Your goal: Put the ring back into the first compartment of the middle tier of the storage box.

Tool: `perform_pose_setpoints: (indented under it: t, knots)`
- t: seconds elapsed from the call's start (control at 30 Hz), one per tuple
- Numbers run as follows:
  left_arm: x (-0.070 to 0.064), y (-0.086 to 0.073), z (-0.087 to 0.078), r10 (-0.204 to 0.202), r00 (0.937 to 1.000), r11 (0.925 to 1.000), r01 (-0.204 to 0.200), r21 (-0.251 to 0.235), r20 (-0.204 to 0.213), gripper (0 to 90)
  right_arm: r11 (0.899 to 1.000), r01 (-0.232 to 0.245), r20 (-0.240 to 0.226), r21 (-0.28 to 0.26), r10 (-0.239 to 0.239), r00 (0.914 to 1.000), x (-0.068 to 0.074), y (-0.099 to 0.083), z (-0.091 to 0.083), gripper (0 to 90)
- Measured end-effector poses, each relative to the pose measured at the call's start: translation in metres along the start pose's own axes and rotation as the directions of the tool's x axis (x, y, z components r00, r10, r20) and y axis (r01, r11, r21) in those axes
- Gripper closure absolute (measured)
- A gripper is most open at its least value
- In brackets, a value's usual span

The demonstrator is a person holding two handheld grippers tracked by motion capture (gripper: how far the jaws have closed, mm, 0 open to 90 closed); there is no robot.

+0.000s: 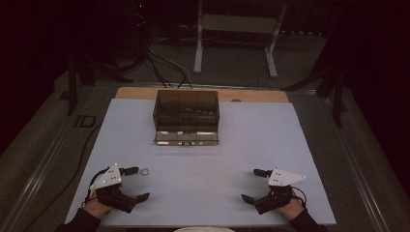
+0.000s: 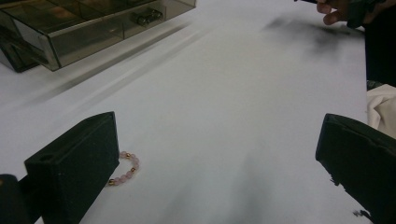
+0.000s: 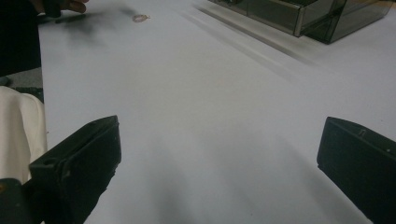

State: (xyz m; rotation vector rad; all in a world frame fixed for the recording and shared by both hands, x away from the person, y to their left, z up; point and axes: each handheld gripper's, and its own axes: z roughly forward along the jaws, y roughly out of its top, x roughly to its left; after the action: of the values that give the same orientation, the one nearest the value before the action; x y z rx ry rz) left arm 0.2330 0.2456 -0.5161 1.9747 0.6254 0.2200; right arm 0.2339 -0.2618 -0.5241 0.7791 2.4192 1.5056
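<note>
Bead bracelet [image 1: 144, 171] lies flat on worktop [image 1: 203, 193] near front-left corner, a round loop, no clear long axis or pointing direction. Left gripper [image 1: 134, 183] jaws wide, empty, one jaw just beside bracelet. Right gripper [image 1: 255, 184] wide, empty, near front-right corner.

This looks like a dim lab or recording room. A white sheet-covered wooden table [image 1: 251, 96] stands on grey carpet, black cables [image 1: 164, 65] trail across the floor, and a white metal-legged bench frame [image 1: 237, 29] stands behind.
</note>
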Motion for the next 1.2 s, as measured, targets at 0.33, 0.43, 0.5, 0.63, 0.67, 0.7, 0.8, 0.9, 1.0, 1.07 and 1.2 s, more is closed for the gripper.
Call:
perform_pose_setpoints:
  t: [0.33, 0.43, 0.5, 0.63, 0.67, 0.7, 0.8, 0.9, 1.0, 1.07, 1.2]
  knots:
    - [-0.001, 0.0, 0.0, 0.012, 0.9998, 0.9999, -0.012, 0.002, 0.016, 1.0, 1.0, 0.008, 0.013, -0.015, -0.008, 0.9999, 0.001, 0.001, -0.001, 0.0]
    - [0.0, 0.0, 0.001, 0.006, 0.9997, 1.0, -0.006, 0.001, 0.022, 1.0, 1.0, 0.007, 0.012, -0.005, -0.007, 0.9999, 0.002, 0.0, 0.0, 0.0]
    - [-0.001, 0.0, 0.001, 0.01, 0.9996, 0.9999, -0.01, 0.004, 0.028, 1.0, 1.0, 0.007, 0.013, -0.009, -0.007, 0.9999, 0.002, 0.0, -0.001, 0.0]
    - [-0.003, 0.0, 0.001, 0.021, 0.9991, 0.9997, -0.022, 0.012, 0.036, 1.0, 1.0, 0.012, 0.012, -0.017, -0.012, 0.9999, 0.003, 0.002, -0.002, 0.0]
    - [-0.004, 0.0, 0.0, 0.022, 0.999, 0.9997, -0.022, 0.014, 0.038, 1.0, 1.0, 0.01, 0.012, -0.017, -0.009, 0.9999, 0.003, 0.002, -0.001, 0.0]
    - [-0.005, 0.0, 0.0, 0.023, 0.9989, 0.9996, -0.024, 0.017, 0.04, 1.0, 1.0, 0.012, 0.012, -0.015, -0.011, 0.9999, 0.003, 0.003, 0.0, 0.0]
    - [-0.008, 0.002, 0.0, 0.04, 0.9975, 0.9987, -0.042, 0.029, 0.058, 1.0, 1.0, 0.013, 0.008, -0.015, -0.013, 0.9999, 0.003, 0.004, 0.001, 0.0]
    - [-0.012, 0.007, 0.0, 0.057, 0.9956, 0.9979, -0.059, 0.027, 0.075, 1.0, 1.0, 0.012, 0.008, -0.011, -0.011, 0.9999, 0.003, 0.003, 0.001, 0.0]
    - [-0.015, 0.011, 0.001, 0.064, 0.9939, 0.9976, -0.066, 0.023, 0.09, 1.0, 1.0, 0.008, 0.011, -0.015, -0.008, 0.9999, 0.003, 0.003, 0.0, 0.0]
    - [-0.018, 0.018, 0.002, 0.081, 0.9917, 0.9963, -0.083, 0.018, 0.1, 1.0, 1.0, 0.008, 0.013, -0.021, -0.008, 0.9999, 0.003, 0.003, -0.002, 0.0]
    - [-0.02, 0.025, 0.001, 0.09, 0.9903, 0.9959, -0.091, 0.001, 0.106, 1.0, 1.0, 0.007, 0.012, -0.022, -0.007, 0.9999, 0.003, 0.003, -0.002, 0.0]
